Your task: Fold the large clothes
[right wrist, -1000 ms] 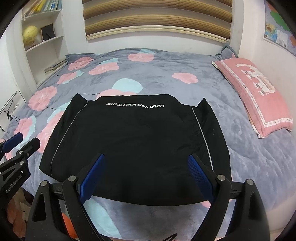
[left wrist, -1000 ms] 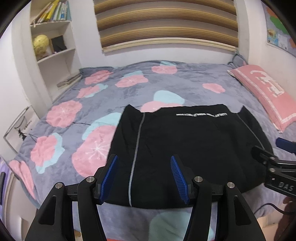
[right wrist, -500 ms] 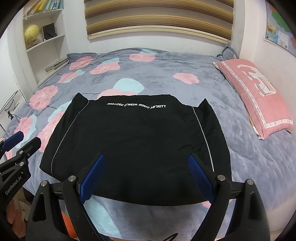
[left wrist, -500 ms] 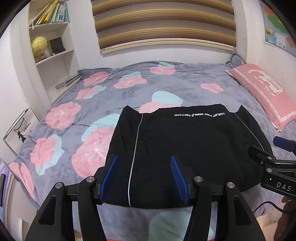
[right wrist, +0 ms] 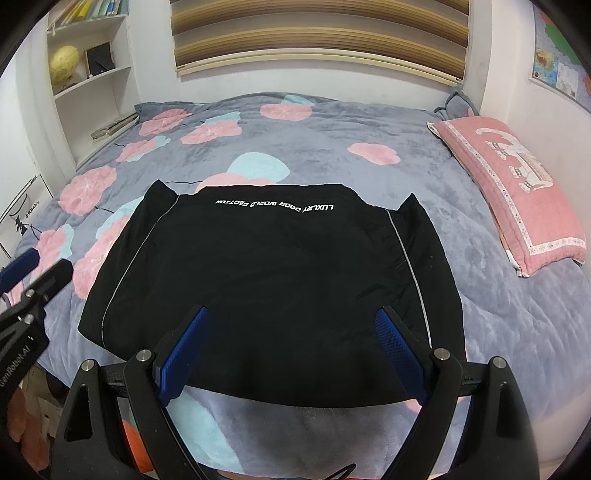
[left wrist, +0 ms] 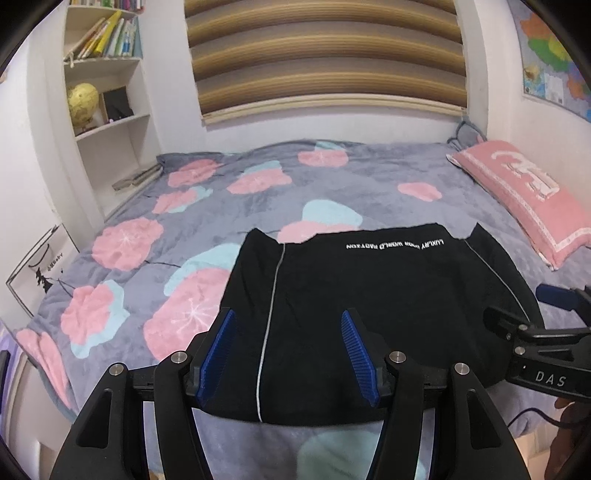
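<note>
Nothing moved; black garment (right wrist: 266, 280) flat on bed (right wrist: 332, 147), shelf (left wrist: 107, 122) w/ books (left wrist: 107, 37).

— What sort of place is shown?
— A bedroom in a home. Most of the view is taken up by a bed (right wrist: 461, 332) spread with a grey blanket (right wrist: 332, 122) printed in pink and blue flowers, and a pink pillow (right wrist: 517, 192) is laid along its right edge.
— What else marks it as lived in?
— White shelves (left wrist: 110, 122) at the far left corner are filled with books (left wrist: 107, 35) and a yellow globe (left wrist: 83, 101). A striped blind (left wrist: 325, 55) is hung above the far edge, a map (left wrist: 554, 55) on the right wall.
</note>
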The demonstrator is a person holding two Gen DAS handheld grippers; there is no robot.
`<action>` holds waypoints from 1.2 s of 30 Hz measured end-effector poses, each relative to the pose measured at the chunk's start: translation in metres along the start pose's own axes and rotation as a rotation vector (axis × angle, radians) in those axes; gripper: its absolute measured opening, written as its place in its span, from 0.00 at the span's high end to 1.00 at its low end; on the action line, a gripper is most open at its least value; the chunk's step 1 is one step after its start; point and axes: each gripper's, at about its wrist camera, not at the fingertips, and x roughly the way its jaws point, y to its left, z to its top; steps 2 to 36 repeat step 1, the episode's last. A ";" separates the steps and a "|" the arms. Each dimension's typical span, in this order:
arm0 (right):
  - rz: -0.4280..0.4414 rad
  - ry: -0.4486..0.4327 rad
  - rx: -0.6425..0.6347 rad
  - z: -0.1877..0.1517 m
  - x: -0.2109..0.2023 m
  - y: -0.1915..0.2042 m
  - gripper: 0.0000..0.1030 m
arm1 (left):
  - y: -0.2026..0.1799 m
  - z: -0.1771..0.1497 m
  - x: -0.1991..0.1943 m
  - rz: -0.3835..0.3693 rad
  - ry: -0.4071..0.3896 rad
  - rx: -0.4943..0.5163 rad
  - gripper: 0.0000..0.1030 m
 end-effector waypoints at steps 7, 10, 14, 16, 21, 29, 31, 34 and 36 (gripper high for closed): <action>0.003 0.001 -0.001 0.000 0.001 -0.001 0.11 | 0.000 0.000 0.001 -0.003 0.003 0.001 0.41; 0.003 0.001 -0.001 0.000 0.001 -0.001 0.11 | 0.000 0.000 0.001 -0.003 0.003 0.001 0.41; 0.003 0.001 -0.001 0.000 0.001 -0.001 0.11 | 0.000 0.000 0.001 -0.003 0.003 0.001 0.41; 0.003 0.001 -0.001 0.000 0.001 -0.001 0.11 | 0.000 0.000 0.001 -0.003 0.003 0.001 0.41; 0.003 0.001 -0.001 0.000 0.001 -0.001 0.11 | 0.000 0.000 0.001 -0.003 0.003 0.001 0.41; 0.003 0.001 -0.001 0.000 0.001 -0.001 0.11 | 0.000 0.000 0.001 -0.003 0.003 0.001 0.41; 0.003 0.001 -0.001 0.000 0.001 -0.001 0.11 | 0.000 0.000 0.001 -0.003 0.003 0.001 0.41; 0.003 0.001 -0.001 0.000 0.001 -0.001 0.11 | 0.000 0.000 0.001 -0.003 0.003 0.001 0.41; 0.003 0.001 -0.001 0.000 0.001 -0.001 0.11 | 0.000 0.000 0.001 -0.003 0.003 0.001 0.41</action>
